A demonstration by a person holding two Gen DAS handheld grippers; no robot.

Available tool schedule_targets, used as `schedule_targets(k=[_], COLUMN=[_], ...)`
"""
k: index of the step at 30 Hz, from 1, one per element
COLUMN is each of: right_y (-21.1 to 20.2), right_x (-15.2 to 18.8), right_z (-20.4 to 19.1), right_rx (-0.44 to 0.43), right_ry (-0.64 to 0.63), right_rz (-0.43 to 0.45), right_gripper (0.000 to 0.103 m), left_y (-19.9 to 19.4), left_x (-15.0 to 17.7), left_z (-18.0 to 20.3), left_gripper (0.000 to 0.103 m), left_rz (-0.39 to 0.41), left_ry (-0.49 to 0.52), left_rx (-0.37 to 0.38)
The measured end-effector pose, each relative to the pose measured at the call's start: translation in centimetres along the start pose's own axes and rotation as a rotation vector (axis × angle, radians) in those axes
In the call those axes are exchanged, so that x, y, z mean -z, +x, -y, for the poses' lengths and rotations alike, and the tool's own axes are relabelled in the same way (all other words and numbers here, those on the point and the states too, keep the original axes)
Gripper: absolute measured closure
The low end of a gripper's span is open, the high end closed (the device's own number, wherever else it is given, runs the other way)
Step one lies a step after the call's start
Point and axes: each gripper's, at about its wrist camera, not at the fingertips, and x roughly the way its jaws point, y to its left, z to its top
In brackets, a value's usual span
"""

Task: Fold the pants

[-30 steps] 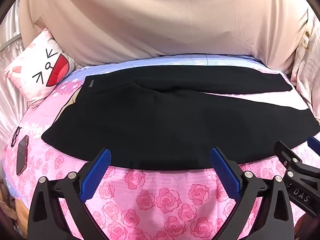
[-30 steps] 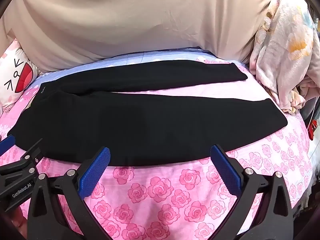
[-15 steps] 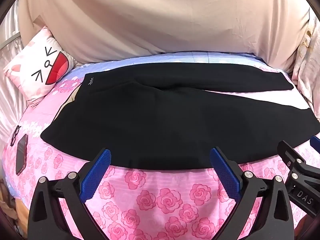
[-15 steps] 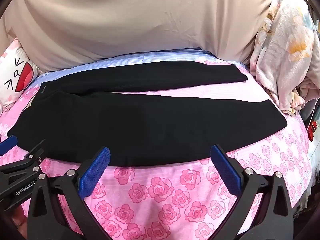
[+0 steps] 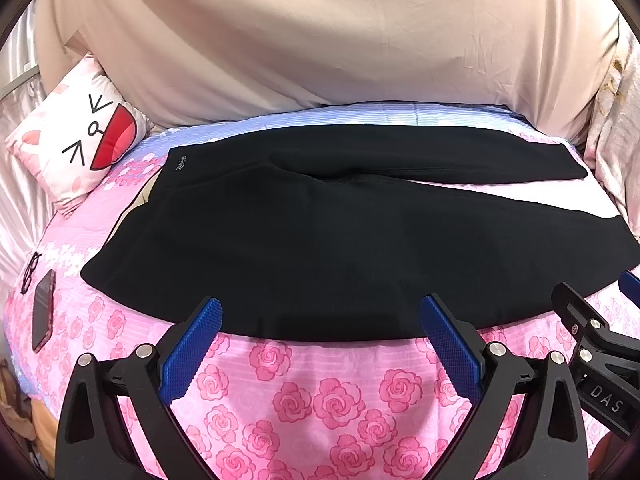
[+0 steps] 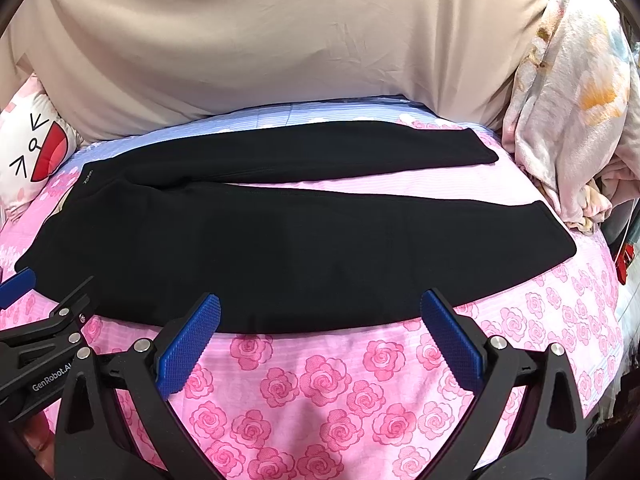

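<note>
Black pants lie flat on a pink rose-print bed, waistband to the left and the two legs spread apart to the right. They show the same way in the right wrist view. My left gripper is open and empty, hovering at the pants' near edge. My right gripper is open and empty at the same near edge, further right. Each gripper shows at the edge of the other's view: the right one, the left one.
A white cat-face pillow leans at the back left. A phone and glasses lie on the bed's left edge. A beige sheet hangs behind. A crumpled floral blanket is piled at the right.
Both views have shifted very slightly; the pants lie unchanged and both grippers stay open.
</note>
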Motion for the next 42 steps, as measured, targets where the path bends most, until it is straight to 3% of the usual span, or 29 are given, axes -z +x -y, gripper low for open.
schedule_targets(k=[42], right_y=[0.48], right_x=[0.46], right_z=[0.11], right_rx=[0.0], right_ry=[0.004], right_rz=[-0.008], right_gripper=[0.005], left_y=[0.44], left_x=[-0.07], left_z=[0.2], left_gripper=[0.005], left_rz=[-0.017], left_ry=[0.013], left_rx=[0.002])
